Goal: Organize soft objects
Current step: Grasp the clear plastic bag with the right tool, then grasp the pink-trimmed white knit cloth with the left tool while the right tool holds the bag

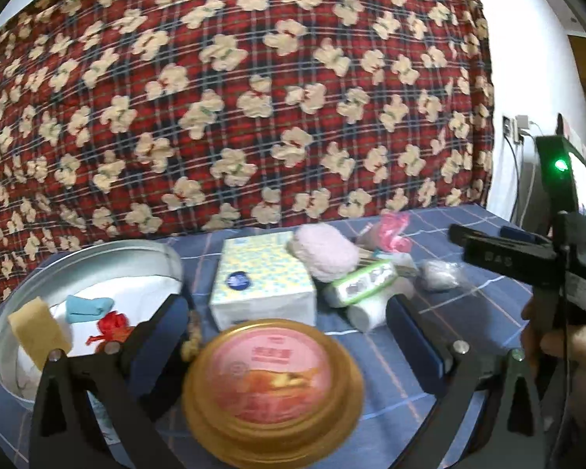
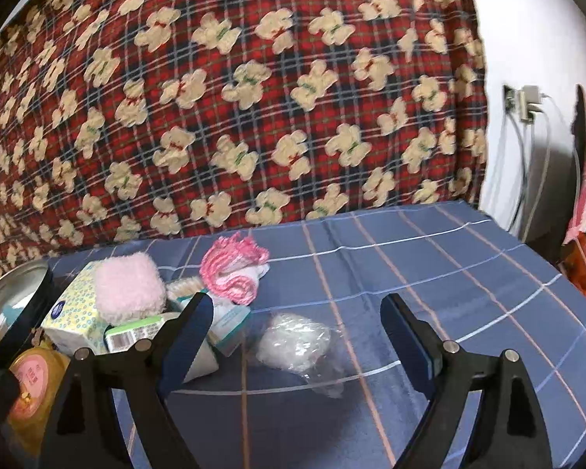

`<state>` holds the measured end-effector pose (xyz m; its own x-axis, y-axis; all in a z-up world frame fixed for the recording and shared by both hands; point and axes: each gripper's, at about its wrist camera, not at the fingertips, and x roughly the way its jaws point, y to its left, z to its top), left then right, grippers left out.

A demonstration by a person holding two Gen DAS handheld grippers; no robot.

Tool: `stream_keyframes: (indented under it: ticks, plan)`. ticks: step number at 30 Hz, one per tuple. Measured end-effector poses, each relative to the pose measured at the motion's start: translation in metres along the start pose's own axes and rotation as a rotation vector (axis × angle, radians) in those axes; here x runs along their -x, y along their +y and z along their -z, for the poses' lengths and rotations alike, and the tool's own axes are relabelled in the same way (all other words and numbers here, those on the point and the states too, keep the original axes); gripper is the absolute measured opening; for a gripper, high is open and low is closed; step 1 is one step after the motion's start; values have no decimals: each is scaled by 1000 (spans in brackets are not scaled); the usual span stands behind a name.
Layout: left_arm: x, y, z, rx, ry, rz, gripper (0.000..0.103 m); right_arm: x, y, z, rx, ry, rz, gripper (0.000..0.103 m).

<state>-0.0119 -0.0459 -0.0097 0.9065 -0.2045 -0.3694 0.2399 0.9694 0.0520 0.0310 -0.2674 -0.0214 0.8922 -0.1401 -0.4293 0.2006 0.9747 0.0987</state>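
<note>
Seemingly mid-sort: some soft bits already lay in the round tin (image 1: 168, 258) at the table's left edge, w/ the rest piled near the back edge. Right gripper (image 2: 293, 328) had jaws spread, empty, framing the clear-bagged white wad (image 2: 293, 342) on the blue checked cloth (image 2: 449, 273). Next move prob. needs lowering and a gentle pinch on the slippery bag. Left gripper (image 1: 285, 312) spread too, over the gold-rimmed can (image 1: 273, 391). Can's pink label and tissue pack (image 1: 261, 281) logo unreadable.
</note>
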Motion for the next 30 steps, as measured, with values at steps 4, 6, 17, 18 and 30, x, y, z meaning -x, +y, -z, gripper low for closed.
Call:
stream_keyframes:
  ticks: [4,6,17,18,30]
  plan:
    - [2,-12,0,-38,-9,22,103,-4,-4,-2,61,6,62,79]
    - [2,-14,-1,-43,-6,26,103,-14,-17,-2,15,65,31,79]
    - [-8,-19,-2,-13,38,44,103,-85,-31,8,-59,386,-91,79]
    - [-9,-21,-2,-17,40,46,103,-87,-31,10,-64,404,-99,76]
    - [-16,-36,-4,-40,53,68,103,-62,-25,4,-1,314,-139,24]
